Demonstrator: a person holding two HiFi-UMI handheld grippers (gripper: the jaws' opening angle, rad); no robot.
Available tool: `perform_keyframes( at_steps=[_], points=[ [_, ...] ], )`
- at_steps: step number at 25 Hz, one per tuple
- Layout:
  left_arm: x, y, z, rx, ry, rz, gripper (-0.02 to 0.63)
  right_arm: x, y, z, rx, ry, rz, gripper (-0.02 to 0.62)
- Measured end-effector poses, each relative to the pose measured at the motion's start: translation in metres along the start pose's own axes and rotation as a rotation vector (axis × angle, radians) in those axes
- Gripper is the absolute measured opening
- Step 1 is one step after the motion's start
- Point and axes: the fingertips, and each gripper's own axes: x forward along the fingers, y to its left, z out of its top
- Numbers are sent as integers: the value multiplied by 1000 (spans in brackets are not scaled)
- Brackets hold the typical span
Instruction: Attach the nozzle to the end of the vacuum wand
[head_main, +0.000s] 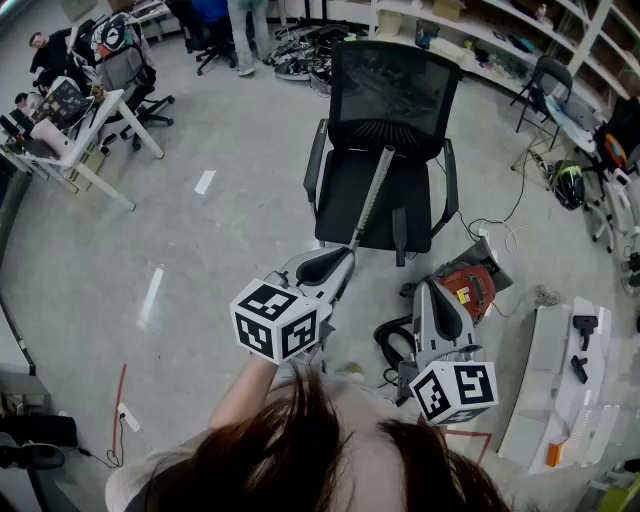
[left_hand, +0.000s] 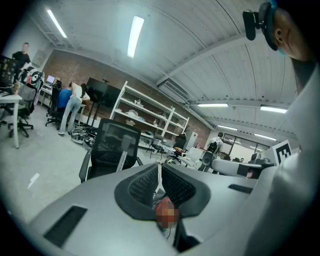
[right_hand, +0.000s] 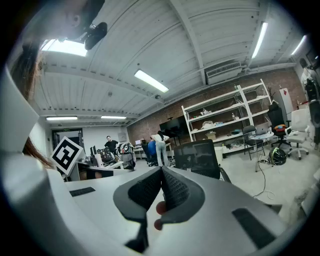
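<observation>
A silver vacuum wand (head_main: 372, 195) leans on the seat and back of a black office chair (head_main: 390, 90); in the left gripper view the wand (left_hand: 121, 161) shows on that chair ahead of the jaws. My left gripper (head_main: 346, 255) is shut and empty, its tips just short of the wand's lower end. My right gripper (head_main: 427, 290) is also shut with nothing in it, above the red vacuum body (head_main: 468, 286) on the floor. Two small black attachments (head_main: 584, 326), perhaps nozzles, lie on a white surface at the right. The left gripper (left_hand: 159, 169) and right gripper (right_hand: 161, 172) jaws meet in their own views.
A black hose (head_main: 392, 340) curls on the floor beside the vacuum body. Desks and chairs (head_main: 90, 110) stand far left, shelving (head_main: 480, 40) along the back, people stand at the far end (left_hand: 70, 107). A cable (head_main: 510, 215) trails right of the chair.
</observation>
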Motion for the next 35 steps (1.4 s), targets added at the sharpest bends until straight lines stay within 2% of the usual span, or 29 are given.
perform_keyframes(
  at_steps=[6,10,14,19,26,31,35],
  points=[
    [14,30,1,14,39,-22,34,30,12,-1,-4,-42,15,25],
    [17,48,7,7,53,-91,34,52,20,1,12,-61,-19,25],
    [21,73,21,22,73,-133,34,75,28,9,13,-88,-77,25],
    [27,97,30,37,90,-185,34,90,31,14,-20,-120,-202,25],
    [27,117,34,27,125,-277,34,110,44,7,-18,-101,-276,25],
    [40,121,31,35,139,-281,34,115,30,5,-15,-73,-326,25],
    [58,123,31,29,123,-251,32,117,10,2,-9,-43,-349,25]
  ],
)
